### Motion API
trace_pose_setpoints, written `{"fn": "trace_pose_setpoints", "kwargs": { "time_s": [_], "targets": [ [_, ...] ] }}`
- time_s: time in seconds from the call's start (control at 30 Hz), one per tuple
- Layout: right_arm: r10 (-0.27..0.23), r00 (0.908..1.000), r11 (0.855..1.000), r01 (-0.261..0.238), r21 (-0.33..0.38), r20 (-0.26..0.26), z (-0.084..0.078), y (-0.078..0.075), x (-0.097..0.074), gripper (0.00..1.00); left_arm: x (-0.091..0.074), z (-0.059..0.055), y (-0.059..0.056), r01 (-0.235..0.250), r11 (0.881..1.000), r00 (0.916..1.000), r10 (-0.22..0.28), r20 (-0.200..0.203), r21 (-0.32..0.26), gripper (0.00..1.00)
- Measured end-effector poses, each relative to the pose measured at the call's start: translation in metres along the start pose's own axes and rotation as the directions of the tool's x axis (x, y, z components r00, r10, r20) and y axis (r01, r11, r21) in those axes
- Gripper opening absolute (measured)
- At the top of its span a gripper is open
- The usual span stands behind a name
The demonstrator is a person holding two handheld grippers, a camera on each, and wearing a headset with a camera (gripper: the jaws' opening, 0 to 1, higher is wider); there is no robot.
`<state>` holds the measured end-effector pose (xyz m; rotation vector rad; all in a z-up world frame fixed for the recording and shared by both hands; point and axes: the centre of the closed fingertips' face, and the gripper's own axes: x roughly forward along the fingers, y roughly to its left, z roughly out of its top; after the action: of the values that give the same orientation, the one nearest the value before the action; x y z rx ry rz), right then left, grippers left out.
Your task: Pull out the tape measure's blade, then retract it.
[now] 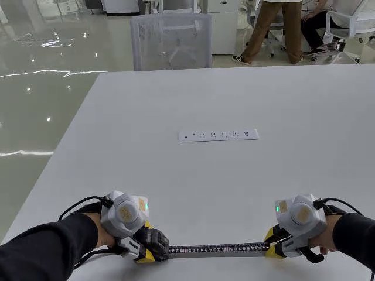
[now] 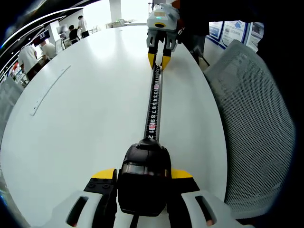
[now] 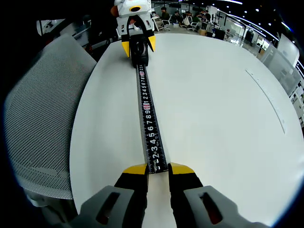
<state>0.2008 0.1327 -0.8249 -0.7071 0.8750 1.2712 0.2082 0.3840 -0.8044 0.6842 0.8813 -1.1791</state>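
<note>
Nearest the viewer, at the close edge of a broad white table (image 1: pixel 234 193), a person's two dark-sleeved arms hold a grey-and-white gripper with yellow-tipped jaws in each hand. The left gripper (image 1: pixel 146 253) has its jaws spread to the width of a black, rounded tape measure case (image 2: pixel 144 178) and clamped on either side of it, so the case sits squarely between the yellow tips. From the front of that case a dark, narrow blade printed with white numbers (image 3: pixel 148 118) runs straight toward the right gripper (image 1: pixel 273 244). It spans the gap between the two grippers low over the tabletop; whether it touches the surface cannot be told. The right gripper's jaws are set narrow, and the free end of the blade lies pinched between their yellow tips. The two grippers face each other, well apart, each with a small green light on its housing. Beyond the grippers, near the middle of the table, lies a flat white power strip (image 1: pixel 218 135) with a row of sockets, well apart from the blade. Past the table's far edge stands a grey mesh-backed office chair (image 1: pixel 171 41) on a glossy pale floor (image 1: pixel 47 70). Farther back, a person's legs in brown trousers (image 1: pixel 275 29) stand beside another person seated on a white chair.
</note>
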Motion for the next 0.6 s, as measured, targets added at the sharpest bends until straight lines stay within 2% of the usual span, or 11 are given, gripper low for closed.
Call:
{"fn": "trace_pose_setpoints", "kwargs": {
  "time_s": [0.1, 0.2, 0.3, 0.33, 0.37, 0.43, 0.47, 0.53, 0.57, 0.6],
  "targets": [
    [-0.023, 0.9997, 0.999, 0.023, 0.033, 0.005, 0.0, -0.002, -0.001, 0.14, -0.001, -0.002, 0.002, -0.013, 0.998, 0.9998, 0.014, 0.013, -0.064, 0.39],
    [-0.062, 0.9978, 0.995, 0.06, 0.077, 0.024, 0.001, -0.008, -0.005, 0.23, -0.004, -0.003, 0.009, -0.057, 0.993, 0.9973, 0.061, 0.04, -0.105, 0.46],
    [-0.094, 0.9954, 0.991, 0.092, 0.1, 0.015, -0.002, -0.013, -0.011, 0.27, -0.009, -0.006, 0.015, -0.084, 0.983, 0.9943, 0.094, 0.051, -0.162, 0.54],
    [-0.107, 0.9938, 0.988, 0.103, 0.113, 0.028, -0.001, -0.016, -0.013, 0.29, -0.011, -0.008, 0.018, -0.095, 0.976, 0.9924, 0.109, 0.058, -0.198, 0.56],
    [-0.116, 0.9926, 0.986, 0.111, 0.126, 0.034, -0.001, -0.017, -0.016, 0.31, -0.012, -0.008, 0.019, -0.098, 0.973, 0.9916, 0.113, 0.063, -0.209, 0.59],
    [-0.147, 0.9878, 0.979, 0.139, 0.147, 0.05, 0.0, -0.021, -0.021, 0.34, -0.017, -0.009, 0.023, -0.113, 0.959, 0.9862, 0.14, 0.088, -0.26, 0.63],
    [-0.167, 0.9839, 0.975, 0.155, 0.157, 0.064, 0.002, -0.022, -0.025, 0.35, -0.02, -0.009, 0.027, -0.125, 0.947, 0.9819, 0.161, 0.1, -0.297, 0.66],
    [-0.19, 0.9779, 0.967, 0.17, 0.191, 0.088, 0.004, -0.022, -0.03, 0.35, -0.025, -0.009, 0.032, -0.135, 0.93, 0.9748, 0.186, 0.123, -0.342, 0.72],
    [-0.208, 0.9721, 0.961, 0.183, 0.208, 0.107, 0.005, -0.023, -0.033, 0.35, -0.029, -0.01, 0.035, -0.142, 0.911, 0.9693, 0.207, 0.133, -0.388, 0.75],
    [-0.214, 0.9702, 0.958, 0.186, 0.218, 0.113, 0.004, -0.022, -0.035, 0.35, -0.032, -0.01, 0.038, -0.145, 0.897, 0.9638, 0.223, 0.146, -0.418, 0.78]
  ]
}}
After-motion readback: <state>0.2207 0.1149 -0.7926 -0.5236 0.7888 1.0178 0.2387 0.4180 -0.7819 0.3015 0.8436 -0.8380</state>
